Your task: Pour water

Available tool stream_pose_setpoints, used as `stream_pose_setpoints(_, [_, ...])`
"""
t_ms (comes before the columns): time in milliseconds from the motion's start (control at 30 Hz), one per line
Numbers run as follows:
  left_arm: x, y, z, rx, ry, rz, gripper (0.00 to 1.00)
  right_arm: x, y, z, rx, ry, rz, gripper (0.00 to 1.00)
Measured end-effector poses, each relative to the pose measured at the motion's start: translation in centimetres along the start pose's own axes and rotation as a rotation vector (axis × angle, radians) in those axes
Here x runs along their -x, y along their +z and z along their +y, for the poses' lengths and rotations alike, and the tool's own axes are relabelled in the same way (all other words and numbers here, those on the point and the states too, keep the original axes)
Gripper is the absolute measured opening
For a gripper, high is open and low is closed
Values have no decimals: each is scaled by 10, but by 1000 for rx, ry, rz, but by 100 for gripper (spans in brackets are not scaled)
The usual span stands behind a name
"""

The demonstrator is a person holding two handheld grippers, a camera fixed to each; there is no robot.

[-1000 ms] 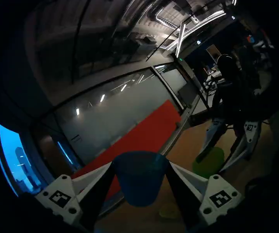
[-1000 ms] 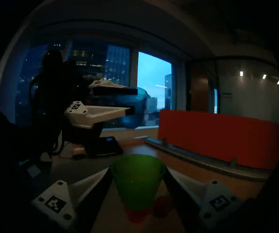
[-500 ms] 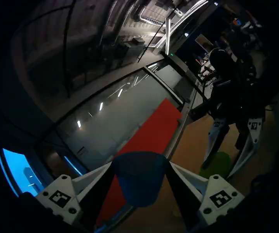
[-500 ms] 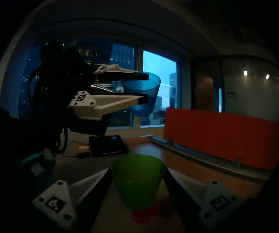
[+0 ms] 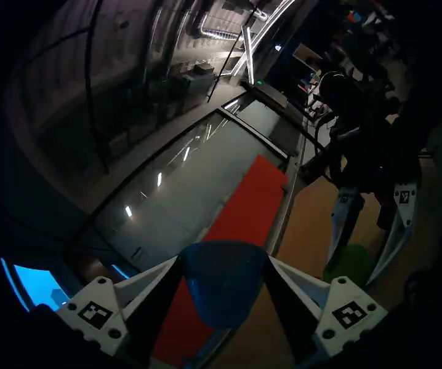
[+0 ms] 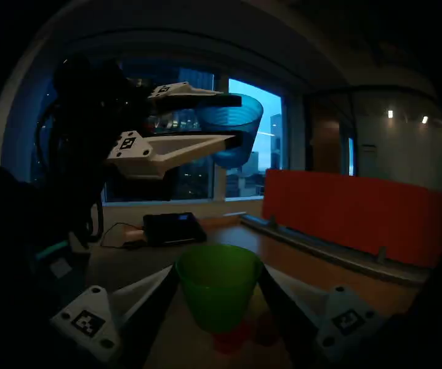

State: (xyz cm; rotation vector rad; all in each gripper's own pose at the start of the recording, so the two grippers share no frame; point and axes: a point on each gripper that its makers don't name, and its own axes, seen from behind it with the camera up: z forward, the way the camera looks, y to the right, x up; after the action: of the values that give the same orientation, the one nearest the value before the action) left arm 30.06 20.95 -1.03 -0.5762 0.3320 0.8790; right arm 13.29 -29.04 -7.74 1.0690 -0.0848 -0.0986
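Setup first: a wooden bench (image 6: 319,267) with a long red screen (image 6: 356,209) running along the back of it, and dusk outside the window (image 6: 273,141). The right tongs (image 6: 219,280) are clamped on a green cup (image 6: 219,295) down low near the bench, mouth up. I can't tell if it's actually resting on the surface. The left tongs (image 5: 223,273) are squeezed on a blue cup (image 6: 230,129), held up high and off to the side of the green one, well apart and roughly upright. No idea how much water is in it, it's too dark to see.

My take on doing the pour right: bring the blue cup down and across until its lip hangs just over the green rim. Then roll the wrist slowly so the stream lands in the middle. Hold the green cup level and don't squeeze harder, since these look like thin plastic that would flex. Tipping from this height would likely splash.
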Motion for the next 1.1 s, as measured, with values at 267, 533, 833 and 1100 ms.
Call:
stream_pose_setpoints(267, [-6,3,-4,-1,56,7,88,-1,0,0,1,1,0,92])
stream_pose_setpoints(533, [-12,5,-4,0,98,16,88,-2,-1,2,4,-1,0,92])
stream_pose_setpoints(833, [-13,10,-2,1,148,16,88,-2,-1,1,3,-4,1,92])
stream_pose_setpoints(1100, [-16,12,-5,-6,181,19,88,-3,-2,1,4,-4,3,92])
